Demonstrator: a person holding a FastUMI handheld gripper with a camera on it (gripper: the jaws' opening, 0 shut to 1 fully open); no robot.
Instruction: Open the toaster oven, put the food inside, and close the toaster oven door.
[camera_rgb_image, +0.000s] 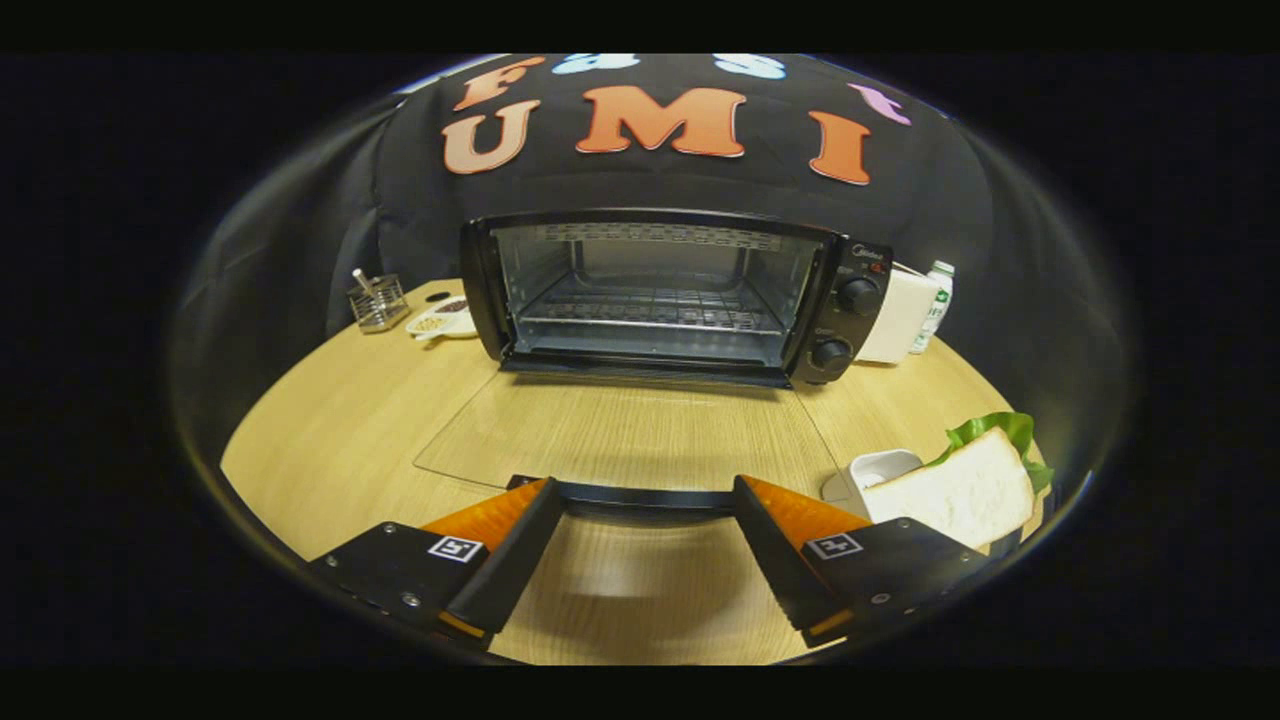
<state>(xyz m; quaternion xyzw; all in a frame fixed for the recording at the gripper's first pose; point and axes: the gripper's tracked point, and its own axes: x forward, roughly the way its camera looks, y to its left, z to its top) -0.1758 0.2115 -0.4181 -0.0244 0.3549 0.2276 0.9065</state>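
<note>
The black toaster oven (850, 330) stands at the back of the wooden table (330, 430), beyond my fingers. Its glass door (620, 430) hangs fully down, nearly flat over the table, and the wire rack (650, 305) inside is bare. The door's dark handle bar (645, 497) runs crosswise right at my fingertips. My gripper (645, 488) is open wide, one fingertip near each end of the bar, and holds nothing. A slice of white bread with green lettuce (960, 490) rests on a white dish (880, 468) just right of my right finger.
Left of the oven stand a small wire basket (378, 302) and a white dish of bits of food (445, 318). A white box (900, 315) and a plastic bottle (936, 300) stand against the oven's right side.
</note>
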